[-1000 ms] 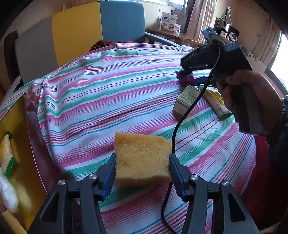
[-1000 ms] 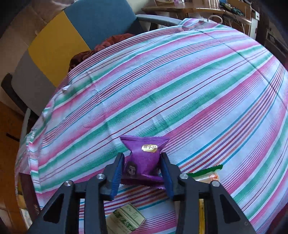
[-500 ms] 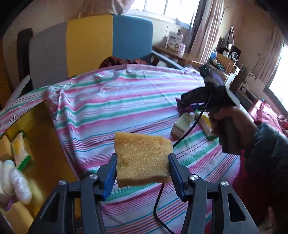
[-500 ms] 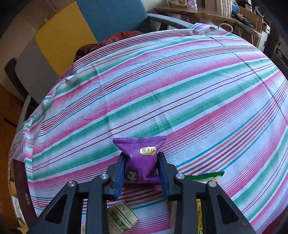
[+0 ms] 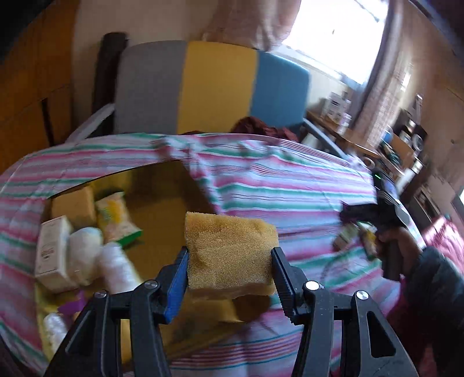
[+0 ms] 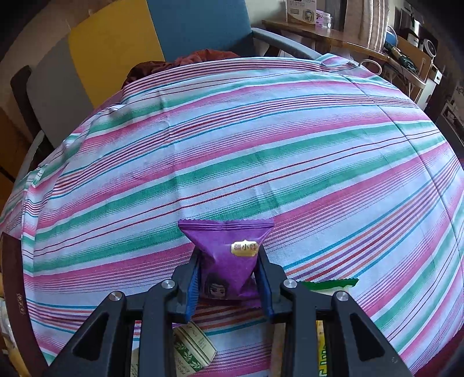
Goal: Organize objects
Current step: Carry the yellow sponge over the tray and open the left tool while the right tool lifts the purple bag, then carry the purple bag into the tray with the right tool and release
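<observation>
While carried above the yellow box (image 5: 162, 203), sponge (image 5: 229, 252) sits clamped in left gripper (image 5: 229, 261), presumably for deposit. Right gripper (image 6: 229, 278), fingers pinched on purple snack packet (image 6: 229, 261), hovers over striped worktop (image 6: 261, 145).

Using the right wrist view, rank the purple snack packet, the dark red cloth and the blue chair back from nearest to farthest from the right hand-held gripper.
1. Purple snack packet: clamped in the right hand-held gripper.
2. Dark red cloth: beyond the table's far edge.
3. Blue chair back: behind the cloth, top of view.
</observation>
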